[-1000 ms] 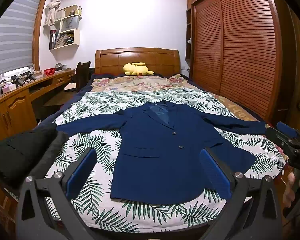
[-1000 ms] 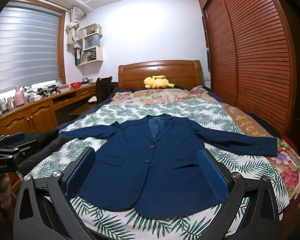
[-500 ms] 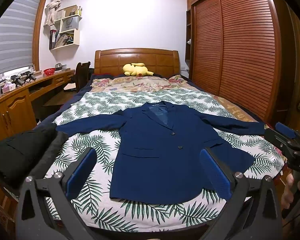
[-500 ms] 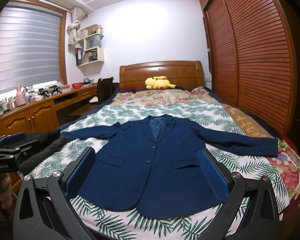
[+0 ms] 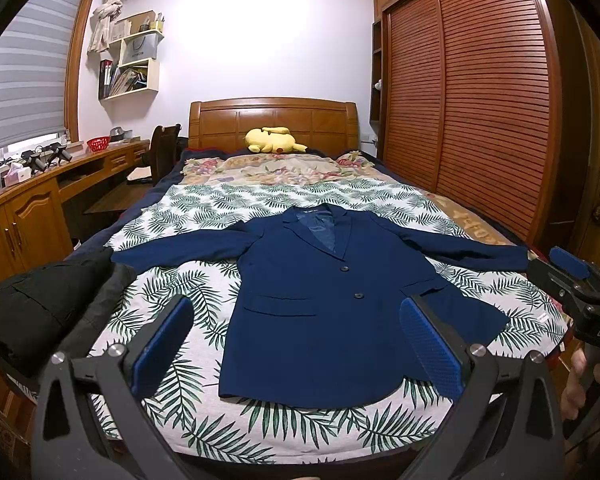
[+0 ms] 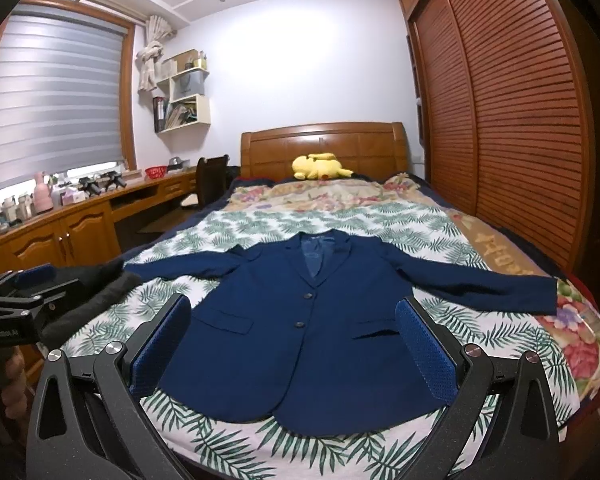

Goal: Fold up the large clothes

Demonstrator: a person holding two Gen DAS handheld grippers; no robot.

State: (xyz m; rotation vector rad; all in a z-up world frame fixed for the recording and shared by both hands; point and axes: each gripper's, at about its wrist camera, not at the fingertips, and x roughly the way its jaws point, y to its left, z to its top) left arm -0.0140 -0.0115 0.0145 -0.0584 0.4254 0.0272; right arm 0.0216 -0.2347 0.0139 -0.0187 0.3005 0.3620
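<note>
Navy blazer [image 5: 320, 300] flat on bed [image 5: 204, 432], face up, buttoned, sleeves spread; no fold made yet. Left gripper [image 5: 296, 344] and right gripper [image 6: 296, 348] wide, empty, above near hem. All folds remaining.

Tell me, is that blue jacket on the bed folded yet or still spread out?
Spread out. The blue jacket lies flat, front up, both sleeves stretched sideways on the bed, no fold anywhere.
</note>
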